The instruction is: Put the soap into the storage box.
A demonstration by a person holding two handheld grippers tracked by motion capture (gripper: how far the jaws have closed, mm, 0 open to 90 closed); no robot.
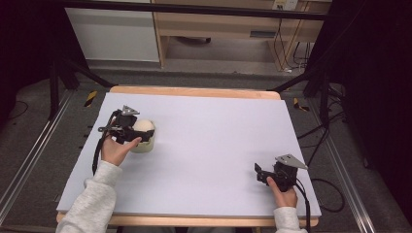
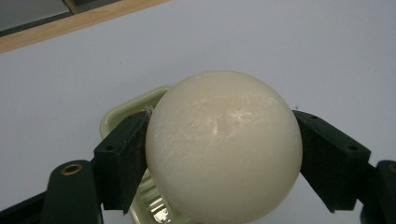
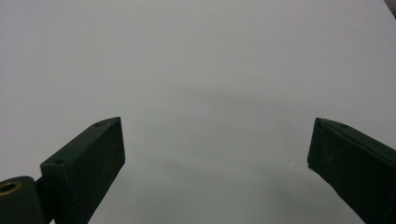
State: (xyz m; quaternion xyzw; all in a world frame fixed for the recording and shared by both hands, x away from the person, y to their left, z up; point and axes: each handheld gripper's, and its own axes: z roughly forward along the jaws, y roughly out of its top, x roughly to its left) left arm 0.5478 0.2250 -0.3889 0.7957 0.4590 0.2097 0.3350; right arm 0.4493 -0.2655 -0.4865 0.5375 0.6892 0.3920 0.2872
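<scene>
Over at the bench's (image 1: 204,145) far left, the left gripper (image 1: 141,132) is clamped on a cream ball (image 2: 223,144) above a pale green dish (image 2: 122,116), while the right gripper (image 1: 258,173) rests near the front right, jaws apart.

- Left gripper (image 1: 138,131) at the table's (image 1: 209,141) left side, toward the far edge.
- Ball (image 2: 223,144) between that gripper's two jaws, touching both.
- Dish (image 2: 133,105) directly beneath and behind the ball, resting on the table.
- Right gripper (image 1: 259,173) near the front right corner, well apart from ball and dish.
- Bare tabletop between its spread jaws.
- Wooden furniture (image 1: 218,24) behind the table, on the floor.
</scene>
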